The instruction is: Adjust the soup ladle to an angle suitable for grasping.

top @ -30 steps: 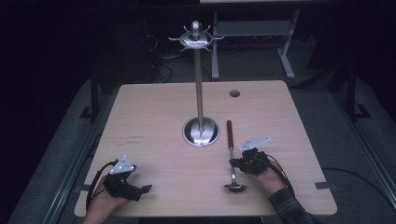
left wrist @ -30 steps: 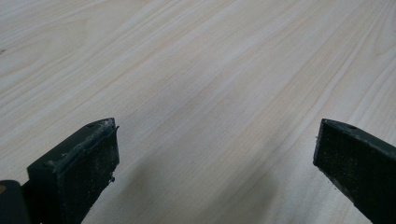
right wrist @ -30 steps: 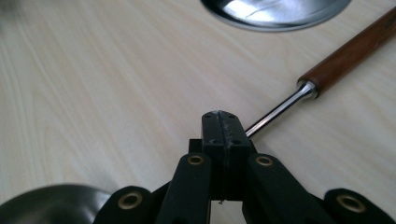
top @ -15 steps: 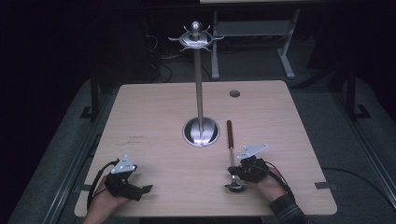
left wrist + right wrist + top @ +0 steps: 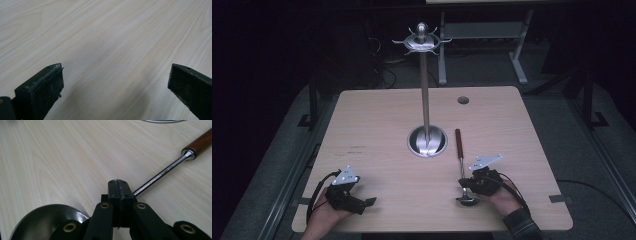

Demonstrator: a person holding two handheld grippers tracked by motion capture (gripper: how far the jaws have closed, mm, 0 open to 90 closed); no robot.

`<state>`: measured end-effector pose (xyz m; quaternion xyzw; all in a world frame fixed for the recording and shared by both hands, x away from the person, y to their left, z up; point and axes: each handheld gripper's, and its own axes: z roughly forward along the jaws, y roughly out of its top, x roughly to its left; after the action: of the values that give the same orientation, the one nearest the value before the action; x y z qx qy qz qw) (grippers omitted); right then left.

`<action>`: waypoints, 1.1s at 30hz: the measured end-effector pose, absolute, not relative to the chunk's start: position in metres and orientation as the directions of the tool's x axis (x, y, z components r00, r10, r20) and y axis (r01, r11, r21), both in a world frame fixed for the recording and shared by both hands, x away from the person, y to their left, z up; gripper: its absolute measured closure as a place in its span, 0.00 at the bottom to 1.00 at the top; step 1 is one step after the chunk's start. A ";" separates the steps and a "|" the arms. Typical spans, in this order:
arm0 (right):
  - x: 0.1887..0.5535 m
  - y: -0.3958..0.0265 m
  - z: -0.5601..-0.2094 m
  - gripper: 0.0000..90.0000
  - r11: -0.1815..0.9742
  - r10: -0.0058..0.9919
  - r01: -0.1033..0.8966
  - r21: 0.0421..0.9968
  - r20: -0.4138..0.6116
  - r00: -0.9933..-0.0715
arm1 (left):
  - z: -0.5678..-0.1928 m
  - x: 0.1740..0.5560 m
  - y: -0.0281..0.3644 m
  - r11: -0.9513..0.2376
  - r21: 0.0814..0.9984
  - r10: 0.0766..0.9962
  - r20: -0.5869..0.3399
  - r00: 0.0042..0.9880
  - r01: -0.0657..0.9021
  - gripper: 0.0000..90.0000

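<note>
A ladle with a brown wooden handle (image 5: 458,142) and a steel bowl (image 5: 467,200) lies on the wooden table (image 5: 377,115), just right of a tall steel utensil stand (image 5: 425,90). My right gripper (image 5: 464,183) rests over the ladle's thin shaft, close to the bowl. In the right gripper view its jaws (image 5: 118,183) are shut, pad against pad. The ladle shaft (image 5: 162,173) runs out from behind them and the ladle bowl (image 5: 42,222) shows at lower left. My left gripper (image 5: 364,202) rests near the front left edge, and its jaws (image 5: 115,82) stand wide open over bare wood.
The stand's round base (image 5: 427,141) sits at the table's middle, and its hooked crown (image 5: 422,41) rises high at the back. A cable hole (image 5: 463,100) is at the back right. Dark floor and desk legs surround the table.
My right gripper has shifted slightly left and toward the person, onto the ladle's shaft. The left gripper and the ladle have not moved.
</note>
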<state>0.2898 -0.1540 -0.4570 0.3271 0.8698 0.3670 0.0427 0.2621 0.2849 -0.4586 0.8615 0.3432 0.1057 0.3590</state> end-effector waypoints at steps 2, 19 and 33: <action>0.289 -0.157 -0.457 1.00 0.518 0.603 0.539 0.664 0.162 -0.781 | -0.459 0.262 0.285 -0.504 0.692 0.669 -0.067 0.741 0.517 0.00; 0.284 -0.173 -0.455 1.00 0.503 0.616 0.551 0.666 0.171 -0.769 | -0.459 0.264 0.283 -0.514 0.684 0.663 -0.066 0.745 0.518 0.00; 0.288 -0.159 -0.458 1.00 0.537 0.591 0.540 0.648 0.169 -0.789 | -0.459 0.263 0.282 -0.507 0.688 0.667 -0.070 0.742 0.520 0.00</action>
<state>0.2884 -0.1587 -0.4582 0.3227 0.8758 0.3571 0.0354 0.2632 0.2820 -0.4592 0.8619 0.3443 0.1026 0.3579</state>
